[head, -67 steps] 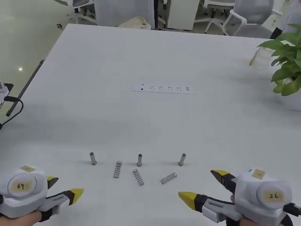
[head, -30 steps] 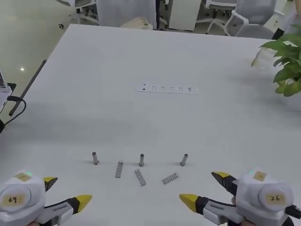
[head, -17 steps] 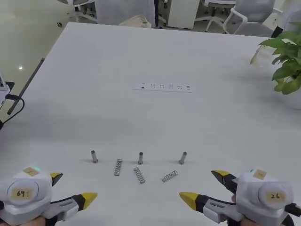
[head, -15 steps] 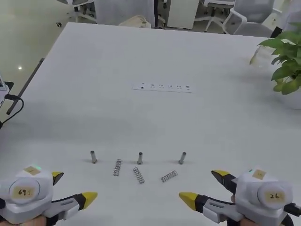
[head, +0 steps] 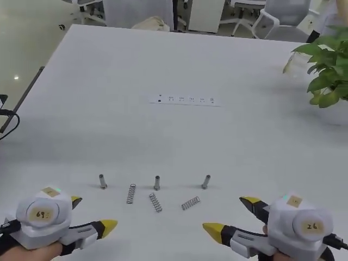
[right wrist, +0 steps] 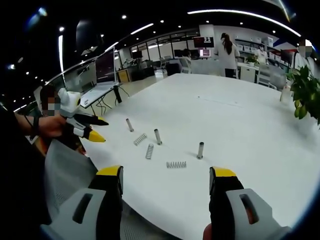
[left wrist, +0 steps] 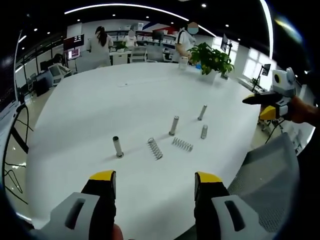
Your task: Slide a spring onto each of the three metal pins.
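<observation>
The big white table (head: 174, 60) has lots of bare room. Three metal pins stand up in a row near the side closest to the person: the left pin (head: 102, 181), the middle pin (head: 156, 182) and the right pin (head: 206, 181). Each one is well apart from the next. Three springs lie flat on the table just in front of that row, and no spring is on a pin yet. The left spring (head: 130, 193) lies between the left pin and the middle pin. The middle spring (head: 155, 202) lies just beside the foot of the middle pin. The right spring (head: 190, 203) lies tilted between the middle pin and the right pin. The left gripper (head: 92, 213) is low on the left, and its jaws are spread wide with nothing between them. The right gripper (head: 228, 215) is low on the right, spread wide too and holding nothing. There is bare table between each gripper and the springs, and a wide open gap between the two grippers. In both gripper views the table's near edge curves just in front of the jaws. Far behind the pins a power strip (head: 185, 100) sits flat in the table. A plant (head: 329, 76) stands by the right edge. Chairs (head: 272, 22) wait past the far edge. Past the left edge is the floor (head: 22, 43) and a black cable (head: 6, 117).
</observation>
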### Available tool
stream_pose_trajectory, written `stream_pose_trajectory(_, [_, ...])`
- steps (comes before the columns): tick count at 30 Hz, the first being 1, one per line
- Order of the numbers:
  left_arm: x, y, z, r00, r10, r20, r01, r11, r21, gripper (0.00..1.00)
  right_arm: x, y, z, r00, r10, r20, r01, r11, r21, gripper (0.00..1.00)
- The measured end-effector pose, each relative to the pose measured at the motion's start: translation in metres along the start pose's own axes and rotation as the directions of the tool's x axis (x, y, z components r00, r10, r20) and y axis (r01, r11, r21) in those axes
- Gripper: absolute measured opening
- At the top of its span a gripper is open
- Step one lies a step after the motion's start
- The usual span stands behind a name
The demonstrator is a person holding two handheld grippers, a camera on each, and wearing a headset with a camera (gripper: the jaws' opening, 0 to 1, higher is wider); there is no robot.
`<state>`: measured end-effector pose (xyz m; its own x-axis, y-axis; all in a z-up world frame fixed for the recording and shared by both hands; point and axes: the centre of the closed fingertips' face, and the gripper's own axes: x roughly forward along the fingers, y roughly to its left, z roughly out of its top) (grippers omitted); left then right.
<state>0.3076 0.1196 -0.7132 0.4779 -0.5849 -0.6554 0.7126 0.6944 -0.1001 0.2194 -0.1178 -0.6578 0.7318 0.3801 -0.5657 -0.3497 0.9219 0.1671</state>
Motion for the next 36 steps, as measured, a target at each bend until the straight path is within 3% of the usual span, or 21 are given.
stream_pose_trajectory(13, [0.030, -0.006, 0.006, 0.9987, -0.044, -0.024, 0.045, 0.999, 0.018, 0.56, 0.002, -0.001, 0.005, 1.0000, 0.004, -0.003, -0.004, 1.000, -0.006, 0.68])
stream_pose_trajectory(36, [0.066, -0.002, -0.005, 0.9960, -0.061, -0.065, 0.060, 0.998, -0.026, 0.48, 0.007, 0.000, 0.009, 0.9996, 0.022, -0.020, -0.022, 1.000, -0.021, 0.68])
